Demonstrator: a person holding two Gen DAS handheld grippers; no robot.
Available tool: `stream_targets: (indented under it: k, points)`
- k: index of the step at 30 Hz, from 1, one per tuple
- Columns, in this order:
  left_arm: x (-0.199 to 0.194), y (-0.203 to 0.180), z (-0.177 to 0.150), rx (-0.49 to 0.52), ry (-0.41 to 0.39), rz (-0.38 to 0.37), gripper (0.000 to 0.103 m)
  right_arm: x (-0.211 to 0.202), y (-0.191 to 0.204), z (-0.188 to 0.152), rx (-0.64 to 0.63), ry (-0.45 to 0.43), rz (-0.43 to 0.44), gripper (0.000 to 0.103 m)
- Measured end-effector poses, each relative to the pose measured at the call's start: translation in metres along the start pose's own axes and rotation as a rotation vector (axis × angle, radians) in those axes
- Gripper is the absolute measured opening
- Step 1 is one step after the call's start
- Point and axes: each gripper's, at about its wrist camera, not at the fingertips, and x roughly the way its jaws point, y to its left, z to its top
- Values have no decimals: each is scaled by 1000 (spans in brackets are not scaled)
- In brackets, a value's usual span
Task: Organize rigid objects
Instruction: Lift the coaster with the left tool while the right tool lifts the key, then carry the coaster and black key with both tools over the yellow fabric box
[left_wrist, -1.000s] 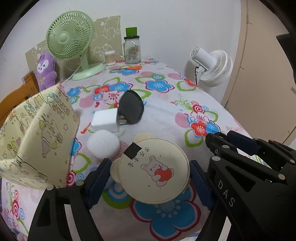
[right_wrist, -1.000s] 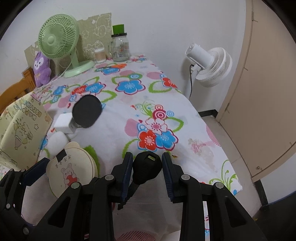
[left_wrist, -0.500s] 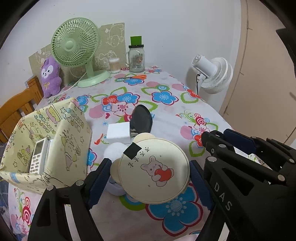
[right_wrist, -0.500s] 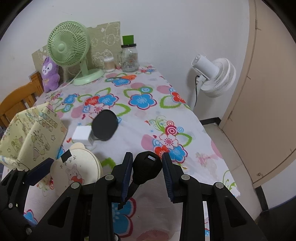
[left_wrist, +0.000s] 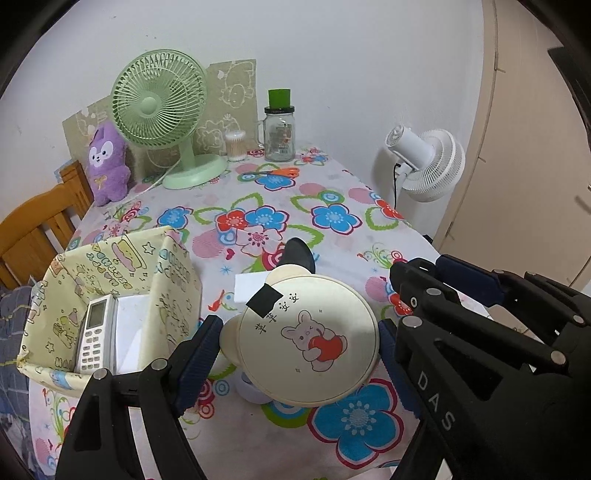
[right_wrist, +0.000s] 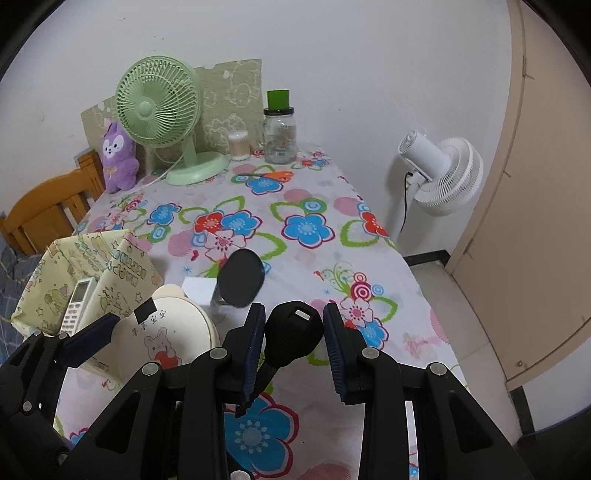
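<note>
Left wrist view: the left gripper has its jaws spread wide and closed against the two sides of a round cream box, which has ear-shaped bumps, a rabbit drawing and a black tape square on its lid. The box sits between the jaws, held above the floral tabletop. Just left of the left jaw stands a yellow cartoon-print bin, with a white remote control lying inside it against a white box. Beyond the jaw tips, partly hidden behind the cream box, are a white block and a black round object. Far ahead, at the back edge of the tabletop, stand a green desk fan, a purple plush toy, a glass jar with a green top and a cotton-swab tub. A white floor fan stands off to the right, past the tabletop edge. The other gripper crosses the lower right.

Right wrist view: the right gripper has its jaws narrowly set and pinched on a black key fob, whose blade hangs down below the jaws. Left of the jaws, the left gripper carries the cream box in front of the bin. Just ahead of the jaw tips, the black round object leans beside the white block.
</note>
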Motion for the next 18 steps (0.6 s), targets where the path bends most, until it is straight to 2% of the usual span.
stream_targets:
  k: [18]
  points:
    - [-15, 38, 15, -5, -21, 35, 85, -8, 39, 24, -38, -17, 26, 35]
